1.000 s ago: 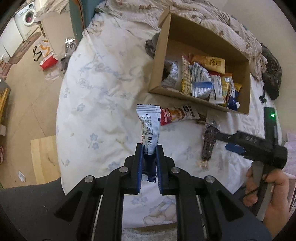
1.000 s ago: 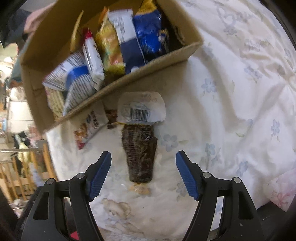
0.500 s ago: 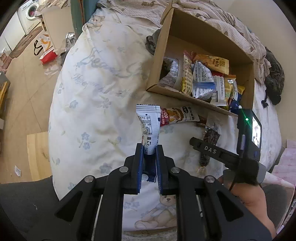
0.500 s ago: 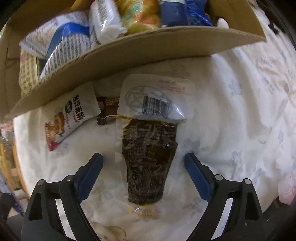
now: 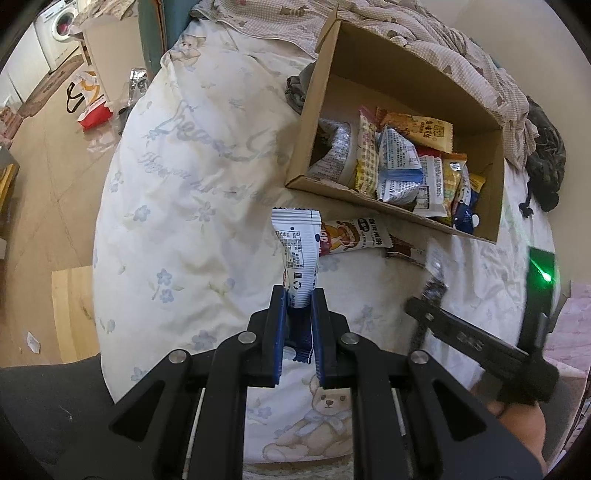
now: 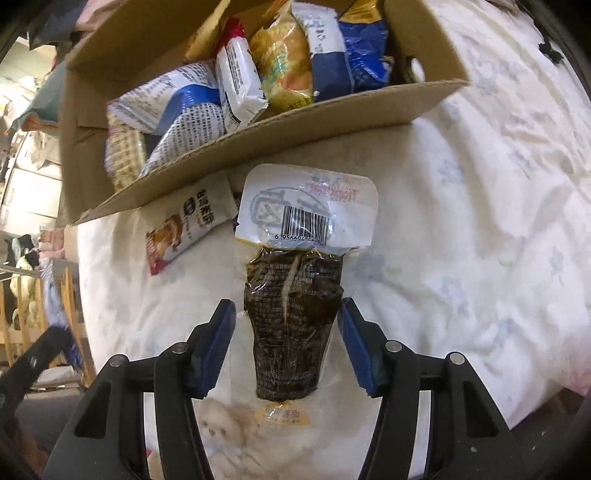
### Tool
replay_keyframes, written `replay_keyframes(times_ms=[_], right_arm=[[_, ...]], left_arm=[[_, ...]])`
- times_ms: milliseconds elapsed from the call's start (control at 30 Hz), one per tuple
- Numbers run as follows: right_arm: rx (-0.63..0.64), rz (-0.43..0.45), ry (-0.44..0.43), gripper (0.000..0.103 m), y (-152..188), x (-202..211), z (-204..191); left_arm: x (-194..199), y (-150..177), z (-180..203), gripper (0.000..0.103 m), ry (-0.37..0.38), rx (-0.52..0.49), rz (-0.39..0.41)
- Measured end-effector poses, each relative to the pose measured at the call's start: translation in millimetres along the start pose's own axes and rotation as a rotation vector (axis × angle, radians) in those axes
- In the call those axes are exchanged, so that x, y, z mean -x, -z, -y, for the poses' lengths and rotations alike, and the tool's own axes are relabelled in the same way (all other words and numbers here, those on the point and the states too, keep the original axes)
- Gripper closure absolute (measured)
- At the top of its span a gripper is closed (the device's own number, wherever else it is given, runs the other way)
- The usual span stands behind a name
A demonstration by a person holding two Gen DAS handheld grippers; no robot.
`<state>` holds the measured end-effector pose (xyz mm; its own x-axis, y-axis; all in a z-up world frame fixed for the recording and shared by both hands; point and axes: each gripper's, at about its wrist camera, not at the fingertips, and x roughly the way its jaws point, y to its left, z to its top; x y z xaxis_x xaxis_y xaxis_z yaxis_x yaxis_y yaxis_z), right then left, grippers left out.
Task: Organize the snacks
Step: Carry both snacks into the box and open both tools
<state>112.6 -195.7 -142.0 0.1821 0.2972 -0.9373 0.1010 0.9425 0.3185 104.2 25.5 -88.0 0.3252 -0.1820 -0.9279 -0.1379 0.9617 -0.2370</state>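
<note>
My left gripper [image 5: 298, 295] is shut on a white and blue snack packet [image 5: 296, 254], held upright above the bed. My right gripper [image 6: 286, 314] is open, its pads on either side of a dark brown vacuum-packed snack [image 6: 291, 317] with a white barcode top, lying on the bedsheet; the jaws are not touching it. The right gripper also shows in the left wrist view [image 5: 424, 306]. A cardboard box [image 5: 373, 206] [image 6: 332, 110] holds several snack bags. A red and white snack packet [image 5: 354, 236] [image 6: 184, 229] lies by the box's near wall.
The bed [image 5: 184, 184] has a white floral sheet and drops to a wood floor [image 5: 40, 192] on the left. A checked blanket [image 5: 424, 33] lies behind the box. A small brown packet [image 5: 402, 251] lies beside the red one.
My right gripper has moved forward so its open pads now flank the dark snack. The left gripper still holds its packet, nearly unmoved.
</note>
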Motion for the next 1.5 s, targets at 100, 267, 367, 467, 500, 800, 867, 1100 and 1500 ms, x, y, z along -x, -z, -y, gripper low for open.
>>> replay_keyframes(times_ms=[100, 267, 367, 467, 500, 800, 867, 1100, 1500], right_arm=[[0.002, 0.009, -0.002, 0.043, 8.9, 9.0, 0.9], [-0.015, 0.021, -0.025, 0.043, 13.9, 21.5, 6.3], [-0.005, 0.036, -0.037, 0.043, 25.0, 23.3, 15.2], [0.016, 0.052, -0.061, 0.043, 24.6, 23.2, 18.5], [0.023, 0.059, -0.067, 0.043, 27.1, 24.6, 19.1], [0.049, 0.122, -0.154, 0.043, 13.3, 48.3, 10.4], [0.059, 0.146, -0.164, 0.043, 6.7, 64.0, 8.7], [0.095, 0.218, -0.188, 0.043, -19.0, 97.4, 2.3], [0.122, 0.294, -0.187, 0.043, -87.3, 102.3, -9.0]], left_arm=[[-0.7, -0.2, -3.8, 0.092, -0.014, 0.007, 0.002], [-2.9, 1.8, -5.6, 0.092, -0.041, 0.003, 0.009], [-3.1, 3.2, -6.7, 0.092, -0.054, -0.001, 0.016], [-0.4, 4.2, -11.2, 0.092, -0.056, 0.012, 0.035], [1.5, 4.7, -13.0, 0.092, -0.059, 0.017, 0.043], [41.0, 4.7, -0.1, 0.092, -0.02, -0.022, 0.166], [54.4, -0.1, 6.8, 0.092, -0.018, -0.04, 0.198], [83.3, -28.0, 29.9, 0.092, 0.006, -0.095, 0.254], [58.5, -90.0, 66.6, 0.092, -0.025, -0.204, 0.276]])
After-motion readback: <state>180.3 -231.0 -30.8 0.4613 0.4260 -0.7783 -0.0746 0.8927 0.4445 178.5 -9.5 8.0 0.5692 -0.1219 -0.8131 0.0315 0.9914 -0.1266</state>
